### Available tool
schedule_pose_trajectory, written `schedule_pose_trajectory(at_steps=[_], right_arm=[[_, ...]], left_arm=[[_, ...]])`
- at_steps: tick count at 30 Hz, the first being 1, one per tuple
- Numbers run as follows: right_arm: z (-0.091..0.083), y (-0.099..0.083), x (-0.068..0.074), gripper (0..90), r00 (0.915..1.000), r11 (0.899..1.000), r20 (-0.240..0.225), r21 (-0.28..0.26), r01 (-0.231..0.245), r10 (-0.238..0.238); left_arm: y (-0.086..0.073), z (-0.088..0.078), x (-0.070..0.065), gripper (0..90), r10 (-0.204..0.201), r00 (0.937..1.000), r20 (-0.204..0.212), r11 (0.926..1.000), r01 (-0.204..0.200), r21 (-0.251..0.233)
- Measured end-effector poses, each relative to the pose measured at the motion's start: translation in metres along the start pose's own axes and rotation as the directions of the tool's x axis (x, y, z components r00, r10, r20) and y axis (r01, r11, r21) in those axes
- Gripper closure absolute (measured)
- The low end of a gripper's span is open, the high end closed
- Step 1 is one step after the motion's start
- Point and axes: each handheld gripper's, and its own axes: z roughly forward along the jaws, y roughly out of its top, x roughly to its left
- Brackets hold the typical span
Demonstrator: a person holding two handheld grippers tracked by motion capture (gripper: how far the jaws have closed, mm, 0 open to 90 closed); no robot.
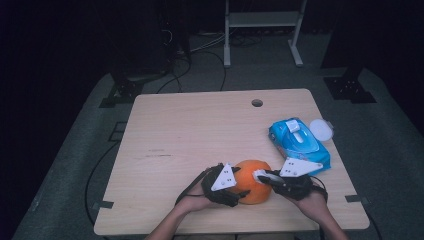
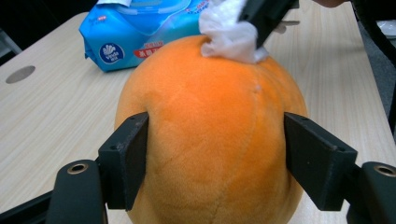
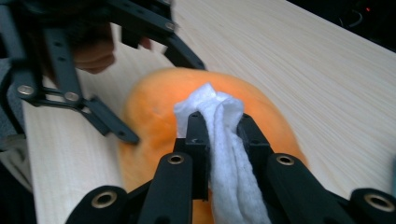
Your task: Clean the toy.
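Note:
An orange plush ball point(image 1: 251, 181) rests on the table near its front edge. My left gripper point(image 2: 215, 161) is shut on it, with both black jaws pressed into its sides point(image 2: 205, 140). My right gripper point(image 3: 219, 133) is shut on a crumpled white wipe point(image 3: 219, 140), and the wipe's bunched end touches the top of the ball point(image 3: 154, 116). In the left gripper view the wipe point(image 2: 231, 37) lies on the ball's crown under the right gripper's black jaws. From above, the left gripper point(image 1: 235, 187) sits left of the ball and the right gripper point(image 1: 265, 177) comes in from the right.
A blue pack of wet wipes point(image 1: 299, 142) lies at the right of the wooden table point(image 1: 190, 130), with a white round lid point(image 1: 321, 129) beside it. A cable hole point(image 1: 257, 103) sits near the far edge. Beyond the table stand a metal frame and loose cables.

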Motion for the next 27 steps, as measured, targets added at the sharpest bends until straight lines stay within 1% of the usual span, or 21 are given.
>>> schedule_pose_trajectory(at_steps=[2,4,5,7,9,13,17,21,24,26,27], right_arm=[[0.004,0.003,0.008,76.9,0.9994,1.000,-0.024,-0.007,0.025,-0.025],[0.007,0.006,0.014,76.8,0.9984,0.999,-0.032,0.001,0.046,-0.046],[0.008,0.006,0.015,76.5,0.9981,0.998,-0.027,0.006,0.055,-0.055],[0.009,0.006,0.014,75.3,0.9984,0.999,-0.022,0.006,0.053,-0.053],[0.009,0.006,0.014,74.4,0.9980,0.998,-0.012,0.008,0.062,-0.062],[0.011,0.005,0.018,70.3,0.9968,0.997,0.011,0.008,0.079,-0.079],[0.016,0.003,0.020,70.0,0.9959,0.996,0.031,0.012,0.085,-0.085],[0.020,0.003,0.021,75.9,0.9947,0.995,0.043,0.038,0.092,-0.094],[0.017,0.003,0.016,77.4,0.9965,0.996,0.025,0.041,0.079,-0.080],[0.013,0.001,0.010,77.6,0.9978,0.997,0.020,0.039,0.062,-0.063],[0.010,-0.001,0.008,77.6,0.9982,0.998,0.026,0.042,0.052,-0.054]], left_arm=[[-0.001,0.000,0.000,26.9,-0.008,0.9999,0.008,1.0000,0.008,0.000],[-0.002,-0.001,0.000,26.9,-0.007,0.9999,0.012,1.0000,0.007,0.006],[-0.003,-0.002,0.001,26.9,-0.011,0.9998,0.015,0.9999,0.011,0.005],[-0.003,-0.001,0.001,26.9,-0.023,0.9995,0.021,0.9997,0.023,-0.002],[-0.003,-0.001,0.001,26.8,-0.024,0.9995,0.022,0.9997,0.024,-0.002],[-0.002,-0.001,-0.001,26.4,-0.007,0.9997,0.022,0.9999,0.006,0.012],[-0.003,0.000,-0.002,26.5,-0.006,0.9997,0.023,0.9998,0.006,0.018],[-0.005,-0.001,0.000,26.6,-0.021,0.9994,0.028,0.9997,0.021,0.015],[-0.006,-0.002,0.003,26.6,-0.031,0.9989,0.037,0.9995,0.031,0.012],[-0.007,-0.002,0.005,26.6,-0.033,0.9985,0.045,0.9994,0.032,0.009],[-0.008,-0.003,0.005,26.6,-0.036,0.9984,0.044,0.9993,0.036,0.007]])
